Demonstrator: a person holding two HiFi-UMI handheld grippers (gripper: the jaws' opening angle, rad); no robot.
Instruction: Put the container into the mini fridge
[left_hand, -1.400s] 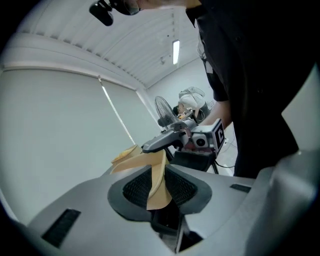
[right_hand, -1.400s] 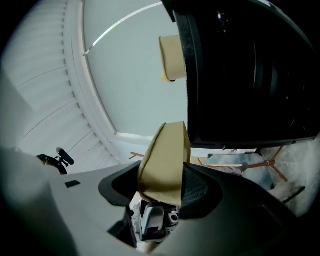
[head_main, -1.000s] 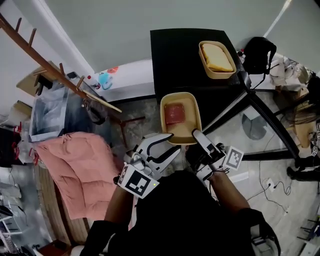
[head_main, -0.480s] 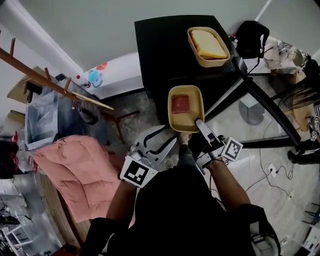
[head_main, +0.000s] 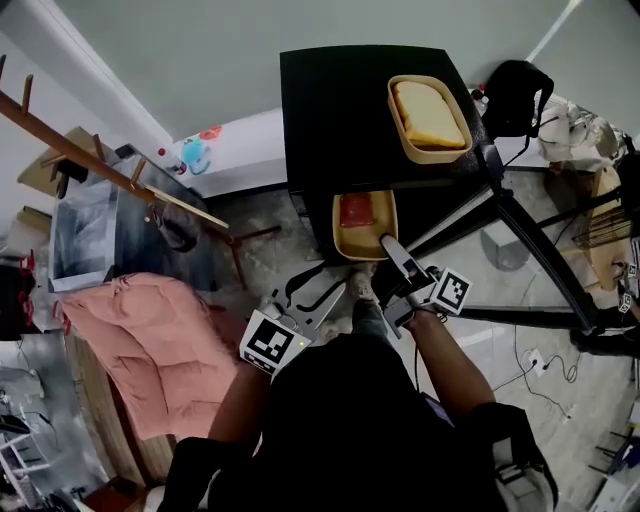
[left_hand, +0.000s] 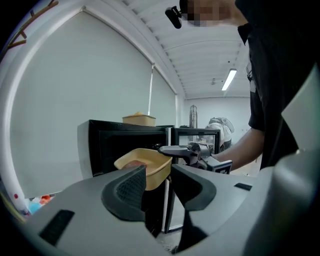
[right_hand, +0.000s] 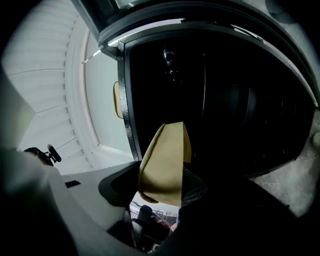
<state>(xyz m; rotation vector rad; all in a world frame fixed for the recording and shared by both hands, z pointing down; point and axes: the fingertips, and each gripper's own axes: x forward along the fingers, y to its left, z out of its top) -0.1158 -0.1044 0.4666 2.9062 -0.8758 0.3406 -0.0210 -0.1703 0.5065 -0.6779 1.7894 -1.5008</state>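
The shallow tan plastic container (head_main: 364, 232), rounded at the corners with a red block of food (head_main: 356, 210) in it, sits at the mouth of the black box-shaped mini fridge (head_main: 340, 110). In the head view its far end is tucked under the front edge of the fridge top, and its near end juts out toward the person. The right gripper (head_main: 388, 248) is clamped on the near rim. Its own view shows the tan wall pinched between the two pads, with the fridge's dark cavity filling the background.

The left gripper (left_hand: 159, 175) is lower and nearer the person, just left of the container and apart from it. Its jaws stand partly open with nothing between them. In its view the container shows up and beyond the left jaw, roughly level, carried only by the right gripper.

A second tan container (head_main: 430, 118), holding a yellowish slab, rests on the fridge top, well apart from the first.
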